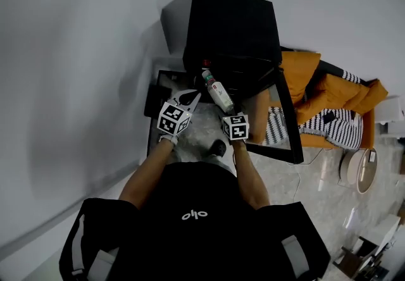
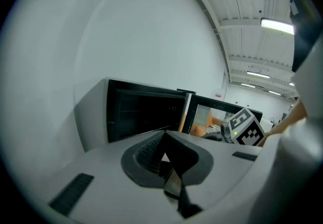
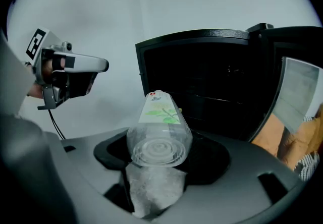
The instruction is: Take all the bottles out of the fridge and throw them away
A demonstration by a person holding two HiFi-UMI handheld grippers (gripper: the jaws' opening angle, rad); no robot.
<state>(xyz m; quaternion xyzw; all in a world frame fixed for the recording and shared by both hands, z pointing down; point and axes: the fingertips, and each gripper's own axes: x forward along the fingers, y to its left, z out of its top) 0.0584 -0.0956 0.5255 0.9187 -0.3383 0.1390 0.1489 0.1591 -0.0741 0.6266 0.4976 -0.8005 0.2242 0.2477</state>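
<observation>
A clear bottle (image 3: pixel 159 129) is gripped by the right claw (image 3: pixel 160 157) before the open fridge (image 3: pixel 217 87); the left claw (image 2: pixel 166 142) is shut, empty.

The right gripper (image 3: pixel 160 142) is clamped on a clear plastic bottle (image 3: pixel 161 117) at the lower centre of the frame. Its ribbed base faces the camera and its white, green-leafed label faces up. Past it, filling the centre and right, stands the black fridge (image 3: pixel 202 81), dark inside, with its glass door (image 3: pixel 295 97) swung out at the right edge. The left gripper (image 3: pixel 96 65) shows at upper left against the pale wall (image 3: pixel 101 11).
</observation>
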